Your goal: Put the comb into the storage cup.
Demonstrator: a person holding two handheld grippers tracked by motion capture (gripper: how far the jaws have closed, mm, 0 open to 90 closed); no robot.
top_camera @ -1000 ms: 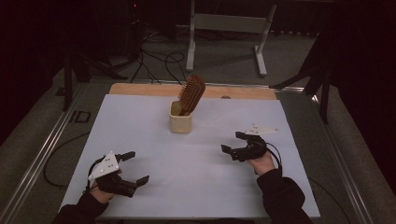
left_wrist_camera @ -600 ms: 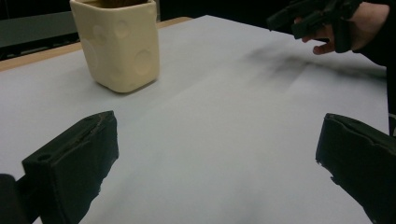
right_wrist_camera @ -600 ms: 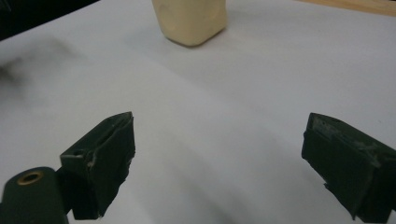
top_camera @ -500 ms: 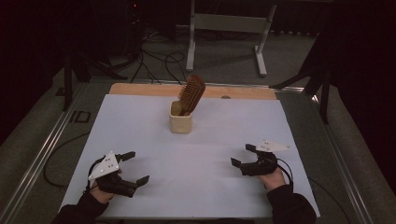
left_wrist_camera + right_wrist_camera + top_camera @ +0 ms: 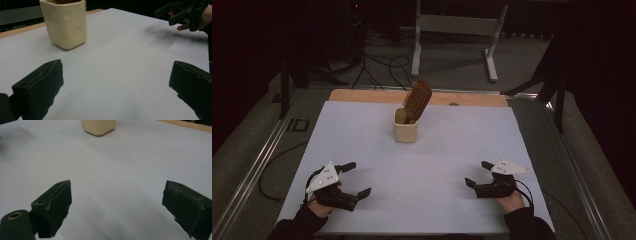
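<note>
Hairbrush (image 5: 417,100) leans in cream cup (image 5: 405,125); bare white table (image 5: 432,150) around

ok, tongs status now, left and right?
Left tongs: open, holding nothing, low over the table.
Right tongs: open, holding nothing, near the table's front right.

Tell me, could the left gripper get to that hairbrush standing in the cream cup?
Probably yes: the left gripper is open, and bare white tabletop lies between it and the hairbrush in the cup.
</note>
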